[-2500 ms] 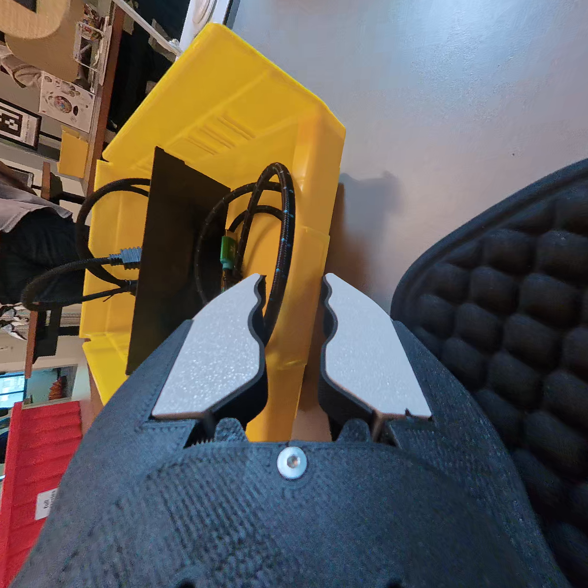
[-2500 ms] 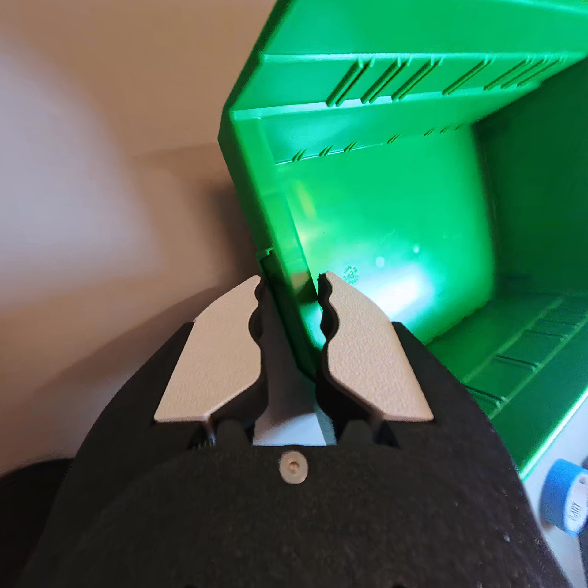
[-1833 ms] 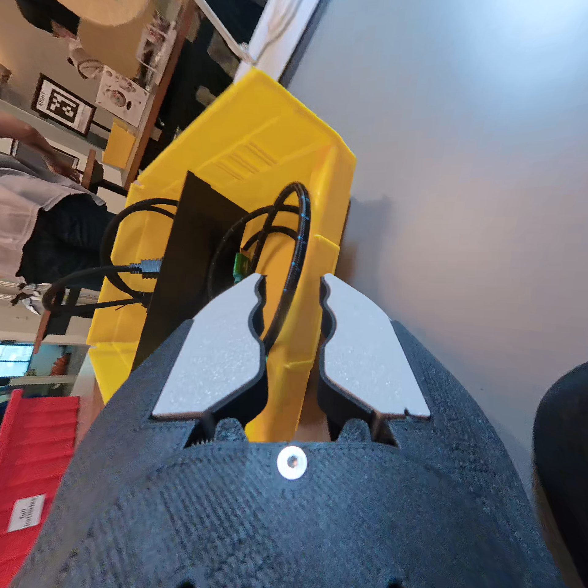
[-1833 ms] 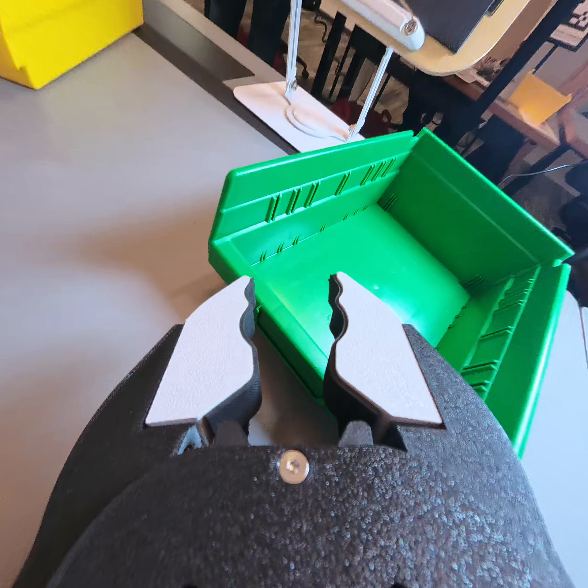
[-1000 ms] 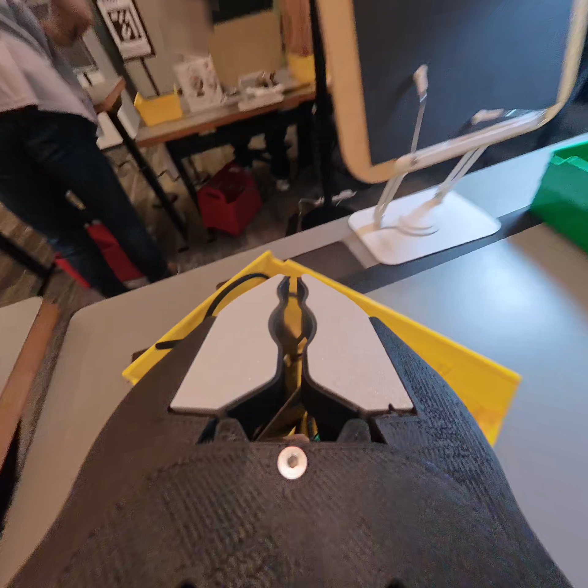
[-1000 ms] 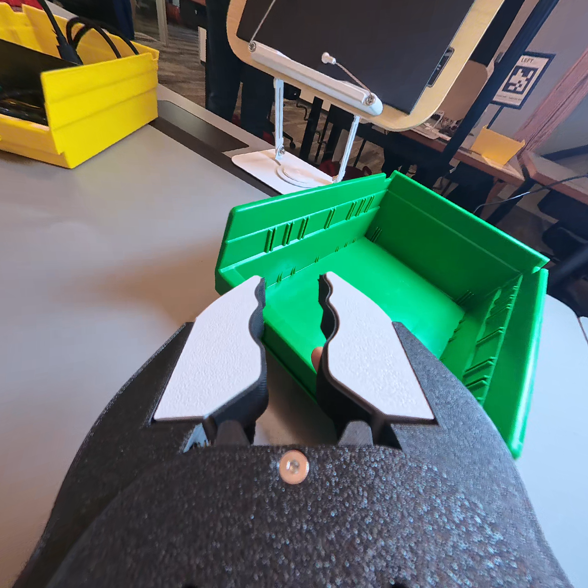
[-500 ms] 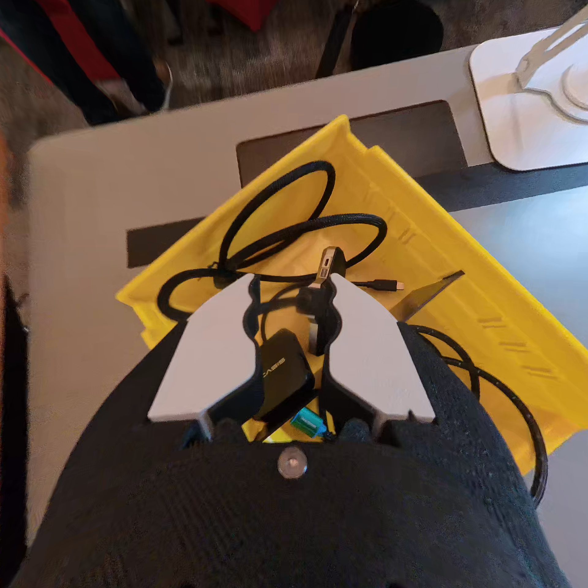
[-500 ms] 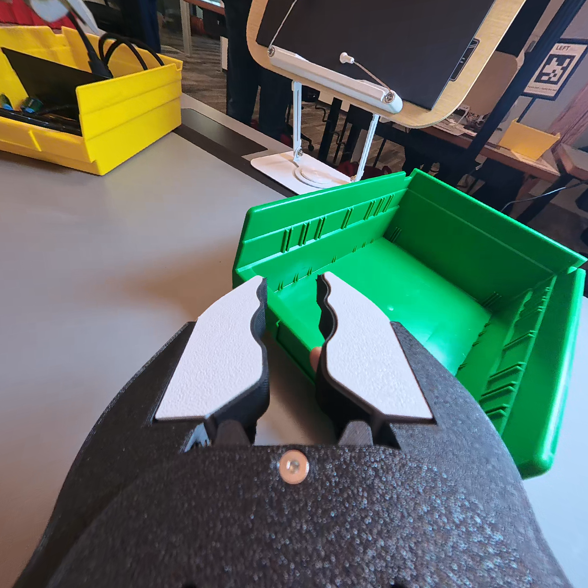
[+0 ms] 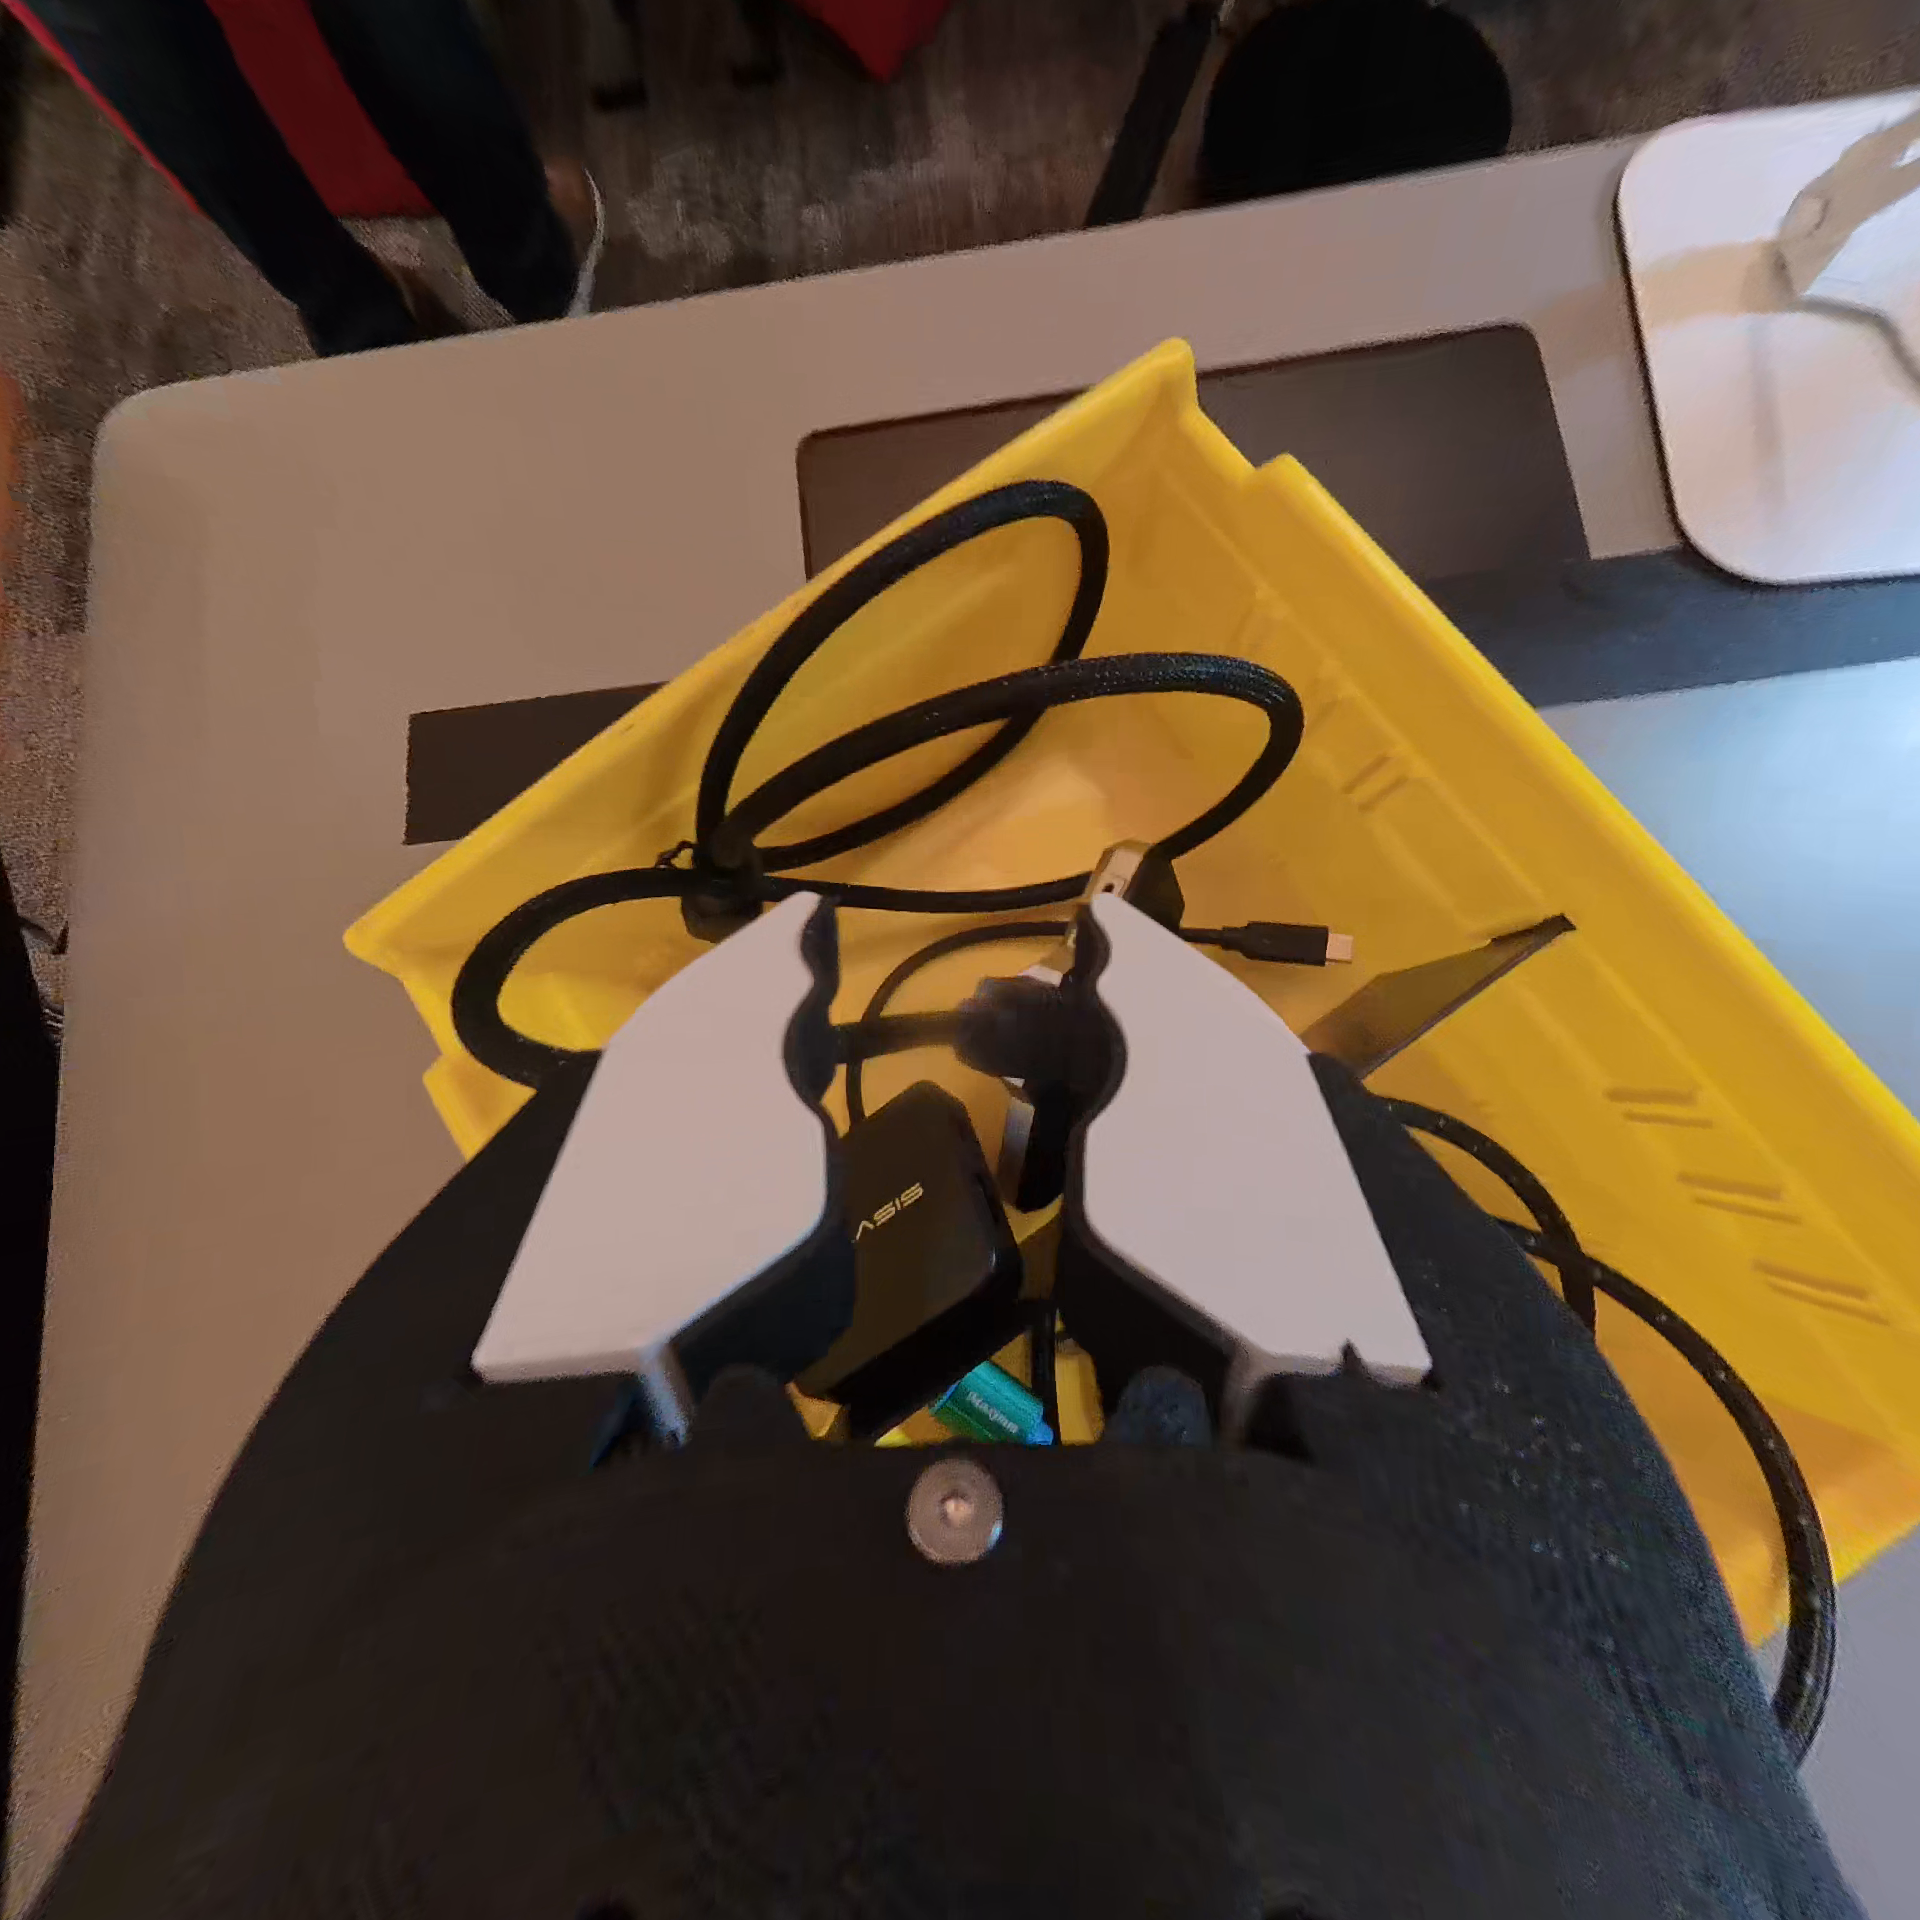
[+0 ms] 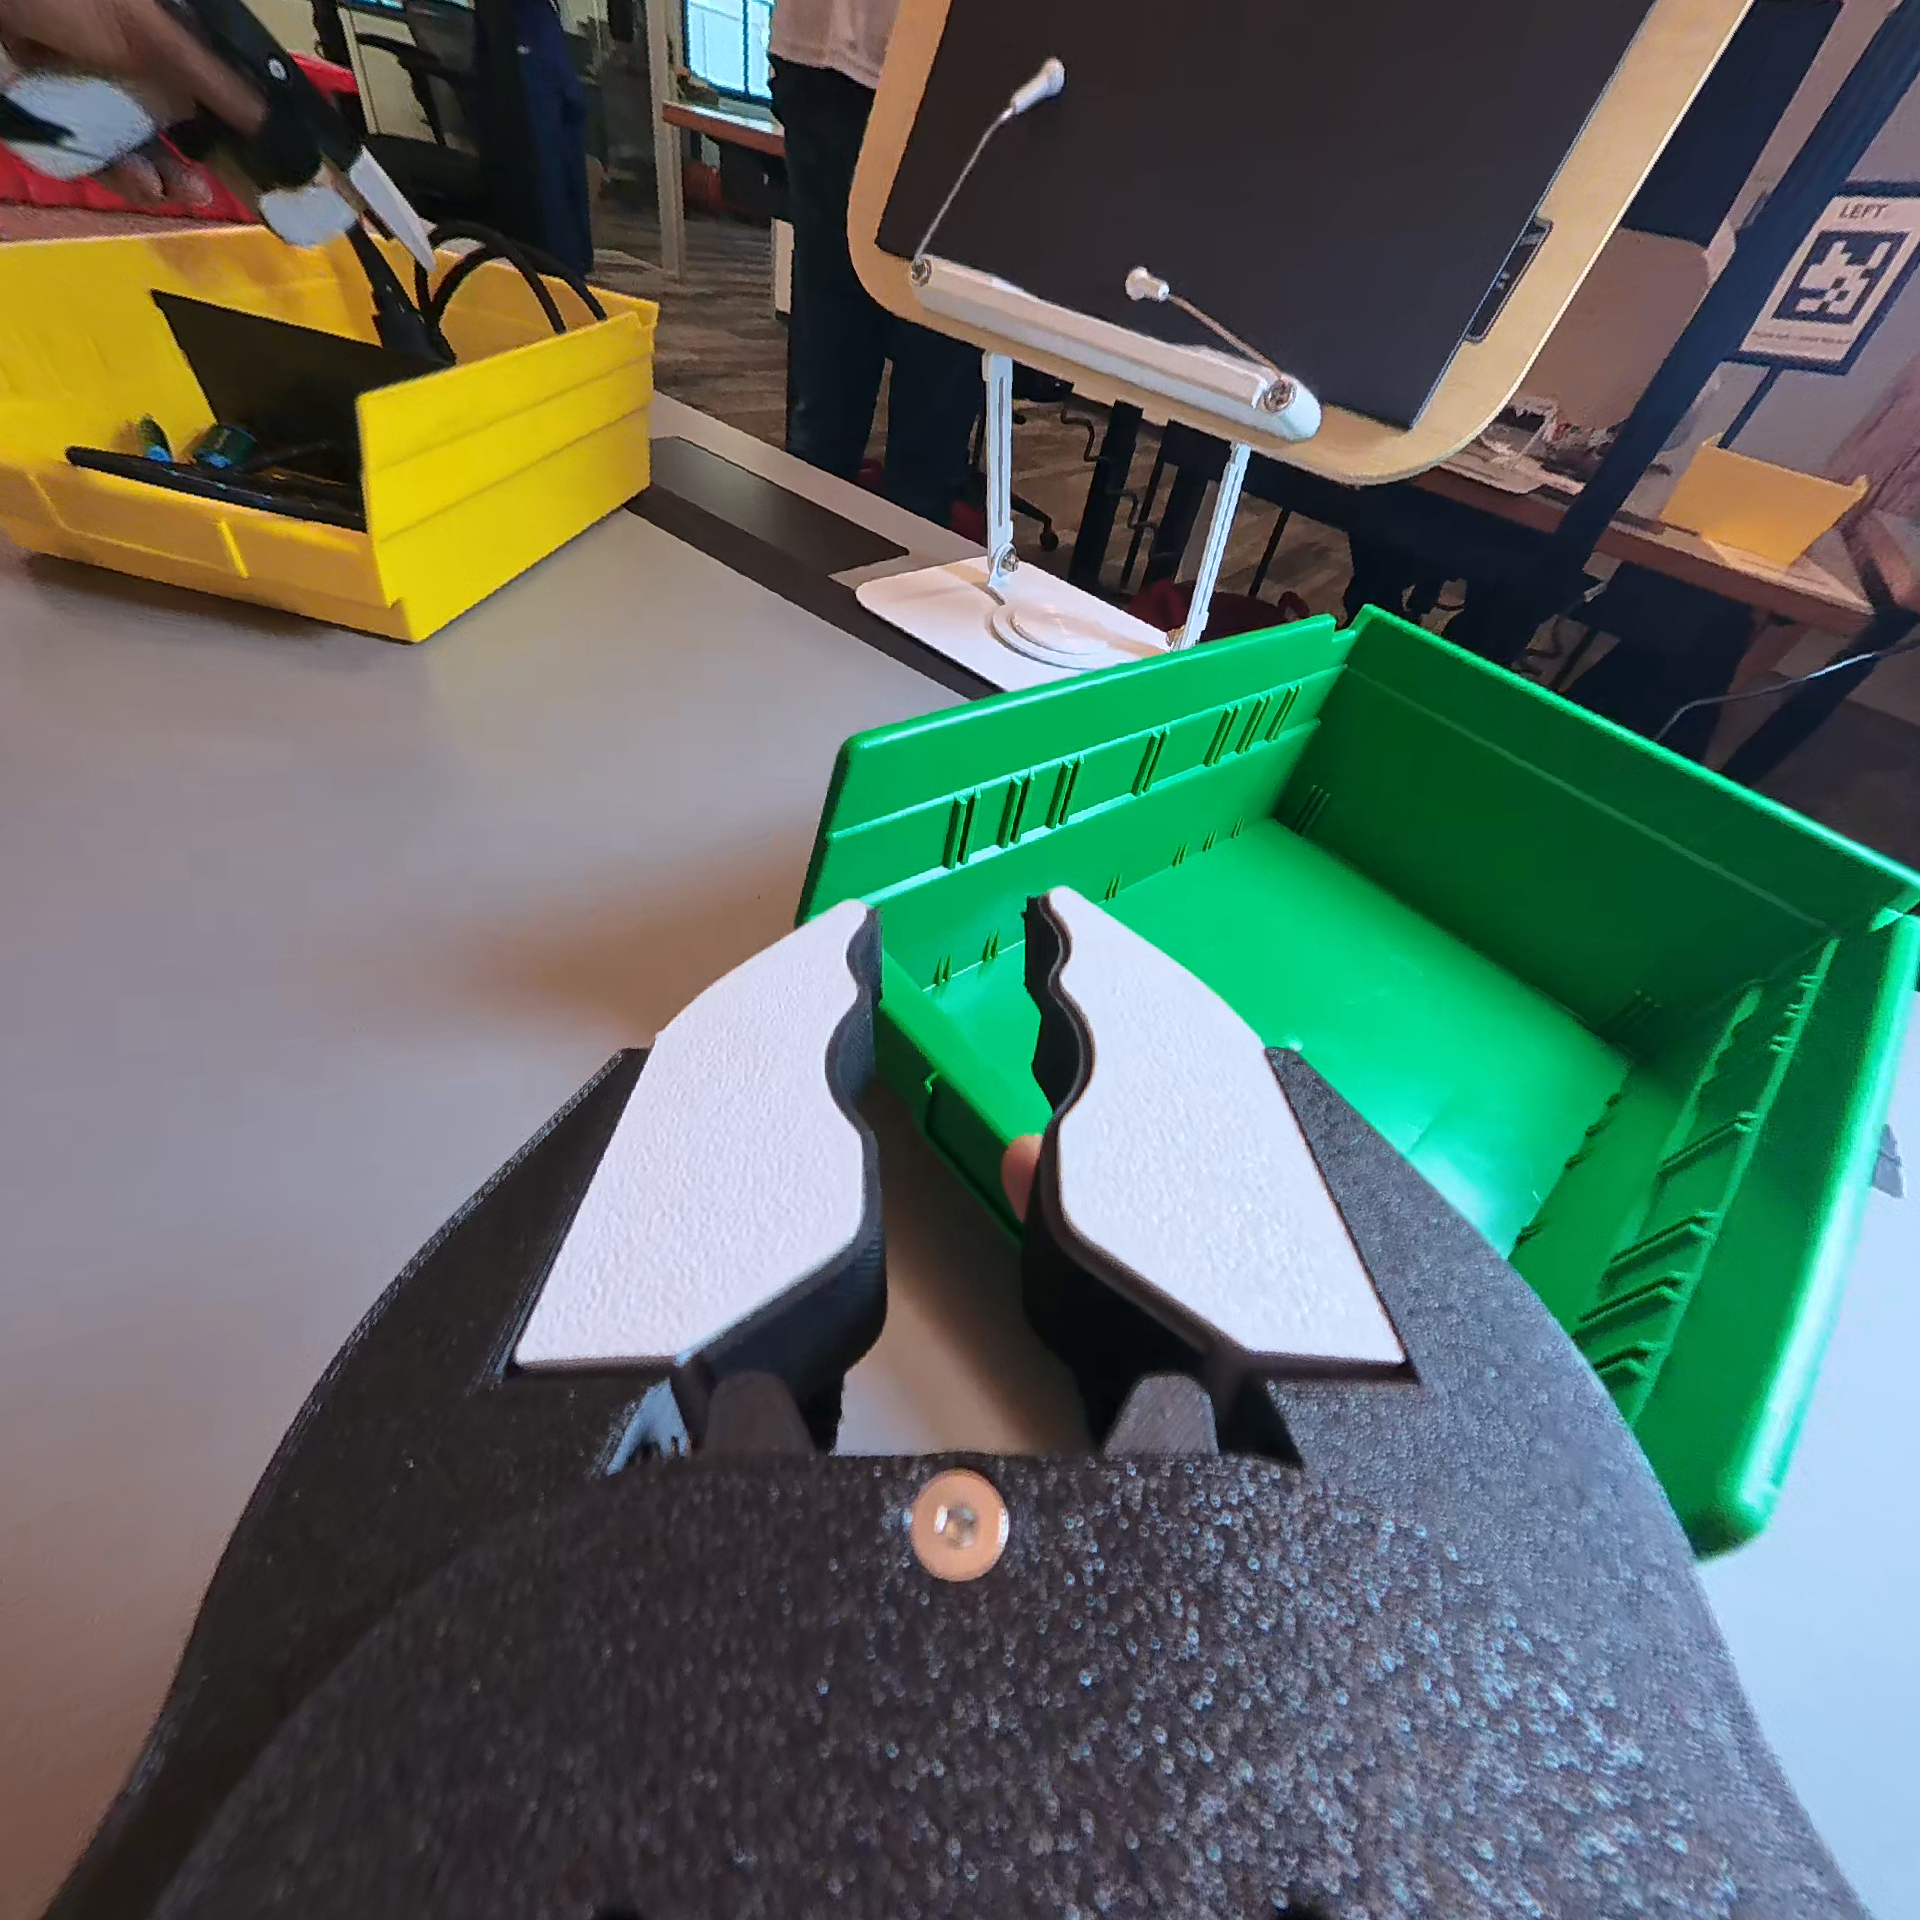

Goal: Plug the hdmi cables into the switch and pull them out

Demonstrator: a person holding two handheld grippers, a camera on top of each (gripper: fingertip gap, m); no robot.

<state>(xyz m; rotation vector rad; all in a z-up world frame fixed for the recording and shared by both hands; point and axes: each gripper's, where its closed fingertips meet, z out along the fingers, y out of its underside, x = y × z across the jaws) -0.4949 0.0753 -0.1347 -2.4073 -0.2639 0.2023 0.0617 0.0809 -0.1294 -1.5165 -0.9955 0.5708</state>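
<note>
- Two bins on one grey table (image 10: 343, 883): yellow bin (image 9: 1475, 894) at far left, green bin (image 10: 1455, 997) on the right, well apart.
- Stand (image 10: 1049, 623) with a white base sits at the table's far edge between the bins and holds a dark board (image 10: 1299, 177) with a tan rim.
- Green bin has nothing in it; its bare floor shows.
- Yellow bin holds the cables (image 9: 997, 727): black braided loops piled in the back half. One loop hangs over the bin's right wall onto the table.
- Thin black divider (image 9: 1444, 987) stands tilted in the yellow bin, right of the cables.
- Left gripper (image 9: 951, 914) hangs over the yellow bin, pointing down into it. Fingers are spread and grasp nothing. A hand (image 10: 135, 125) holds it, seen far off in the right wrist view.
- Right gripper (image 10: 951, 904) sits low over the table at the green bin's near-left corner. Fingers parted, nothing between them. The bin's low front wall lies in line with the gap, farther back; contact can't be told.
- Switch (image 9: 925, 1236): small black box, lying in the yellow bin, seen in the gap between the left fingers.
- HDMI plug (image 9: 1023, 1023): black head with metal tip, just past the switch, close to the inner edge of the right-hand finger. Can't tell if they touch. Not plugged into the switch.
- Small green connector (image 9: 987, 1408) lies just below the switch, next to the gripper body.
- Thin cable end with a small plug (image 9: 1288, 943) lies on the bin floor to the right of the fingertips.
</note>
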